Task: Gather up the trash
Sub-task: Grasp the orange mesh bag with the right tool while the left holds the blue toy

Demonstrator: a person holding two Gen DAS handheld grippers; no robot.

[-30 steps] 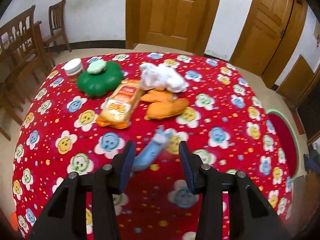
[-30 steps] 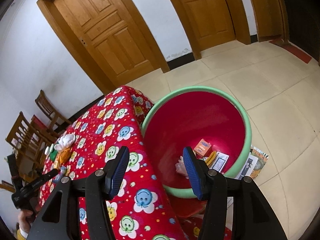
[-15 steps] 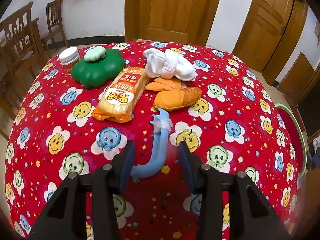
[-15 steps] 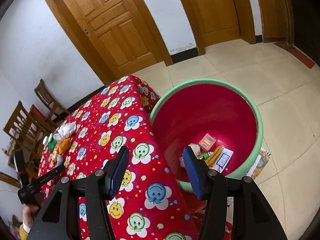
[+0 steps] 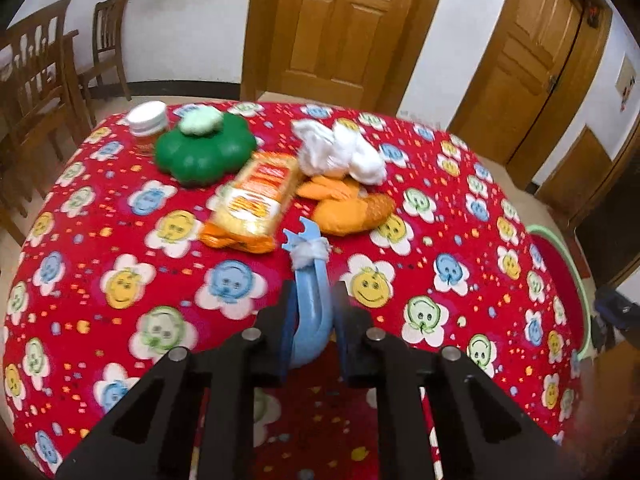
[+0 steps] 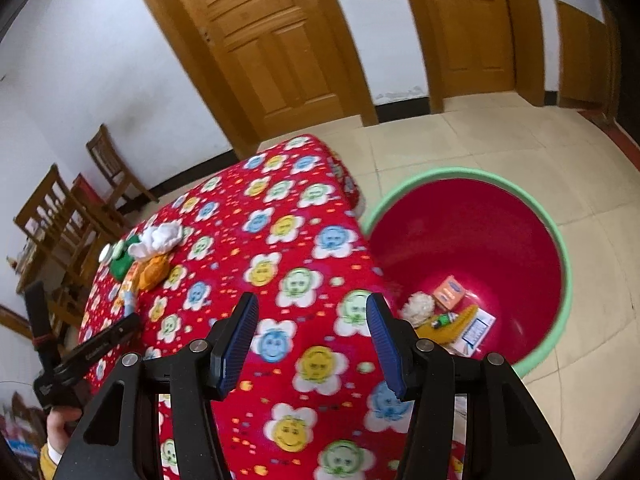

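Near the table's front edge, the left gripper (image 5: 313,322) had just closed its jaws on the curved end of a blue plastic strip (image 5: 311,304), while the right gripper (image 6: 307,346) hung half open, holding nothing. Farther back lay a snack packet (image 5: 256,200) and white tissue (image 5: 340,154). Pinched only at its bend, the strip could slip before reaching the red bin (image 6: 472,248) beyond the table's right edge.

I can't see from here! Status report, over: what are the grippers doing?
Left gripper just closed on the blue plastic piece. Right gripper open, empty. Red bin beside table, nothing blocking.
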